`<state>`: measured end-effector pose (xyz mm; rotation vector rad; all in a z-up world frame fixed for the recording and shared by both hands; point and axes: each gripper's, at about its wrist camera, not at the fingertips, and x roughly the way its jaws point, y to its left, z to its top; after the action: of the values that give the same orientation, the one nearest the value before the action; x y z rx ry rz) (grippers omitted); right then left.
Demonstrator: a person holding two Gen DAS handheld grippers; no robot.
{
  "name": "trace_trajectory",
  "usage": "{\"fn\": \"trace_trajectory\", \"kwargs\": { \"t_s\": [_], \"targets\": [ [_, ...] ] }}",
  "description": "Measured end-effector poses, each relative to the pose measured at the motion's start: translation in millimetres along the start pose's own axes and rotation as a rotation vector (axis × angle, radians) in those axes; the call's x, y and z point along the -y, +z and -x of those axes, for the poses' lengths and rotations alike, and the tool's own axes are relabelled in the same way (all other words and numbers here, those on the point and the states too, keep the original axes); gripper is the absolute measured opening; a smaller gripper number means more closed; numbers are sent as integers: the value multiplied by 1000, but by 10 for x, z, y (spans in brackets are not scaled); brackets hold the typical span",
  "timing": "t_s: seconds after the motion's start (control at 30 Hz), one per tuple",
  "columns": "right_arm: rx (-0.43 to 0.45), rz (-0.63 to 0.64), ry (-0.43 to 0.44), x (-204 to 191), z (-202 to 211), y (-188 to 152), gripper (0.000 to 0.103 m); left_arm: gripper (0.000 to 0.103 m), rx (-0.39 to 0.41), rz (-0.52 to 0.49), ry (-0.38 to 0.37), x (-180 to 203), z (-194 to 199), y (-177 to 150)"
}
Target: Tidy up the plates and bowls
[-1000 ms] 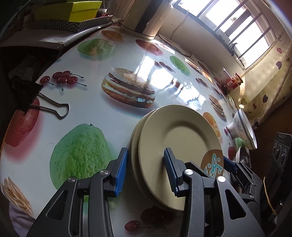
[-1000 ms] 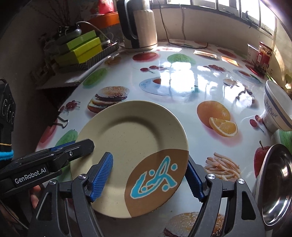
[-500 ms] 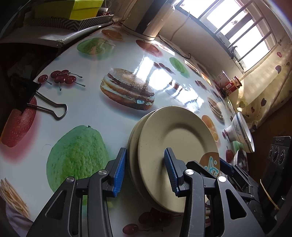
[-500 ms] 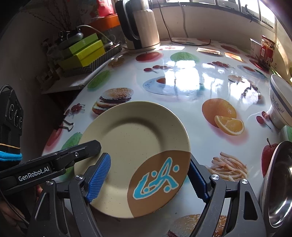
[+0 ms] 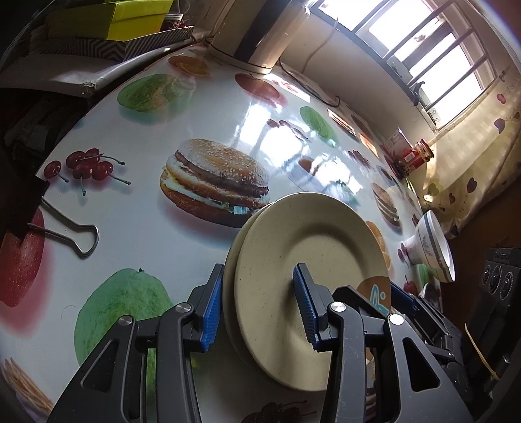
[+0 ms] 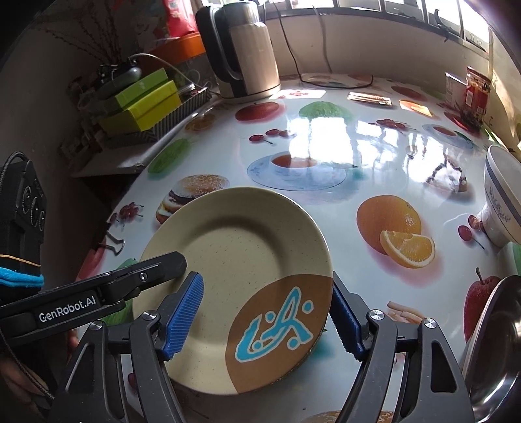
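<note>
Left wrist view: left gripper at bottom centre, jaws spread apart, blue pads straddling the near rim of a stack of two beige plates. Left pad sits just outside the stack's edge, right pad over the top plate's face; whether either pad touches, cannot tell. Plates lie on the food-print table, lower centre-right of frame, just below the printed burger. A brown patch with blue motif shows on the top plate's far right edge, beside the right gripper at lower right. Binder clip at mid left. White bowl with blue rim at right edge, tilted on its side. Yellow box at top left, red jar at upper right by the window.

Right wrist view: right gripper at bottom centre, jaws wide, one pad over the plate face at lower left, other pad just outside the rim at right; nothing clamped. Top plate fills centre, brown patch nearest the camera. Left gripper's black finger, labelled GenRobot.AI, lies over the plate's left rim at mid left. Kettle top centre. White bowl at right edge, steel bowl at lower right corner.
</note>
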<state>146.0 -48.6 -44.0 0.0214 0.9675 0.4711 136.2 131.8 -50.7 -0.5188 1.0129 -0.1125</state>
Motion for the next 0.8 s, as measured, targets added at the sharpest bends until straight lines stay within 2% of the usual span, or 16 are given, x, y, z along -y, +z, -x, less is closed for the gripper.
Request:
{"fn": "trace_trajectory", "kwargs": {
  "t_s": [0.8],
  "targets": [
    [1,-74,-14,237,-347,593,76,42,-27,-38,-13,107,-400,674]
  ]
}}
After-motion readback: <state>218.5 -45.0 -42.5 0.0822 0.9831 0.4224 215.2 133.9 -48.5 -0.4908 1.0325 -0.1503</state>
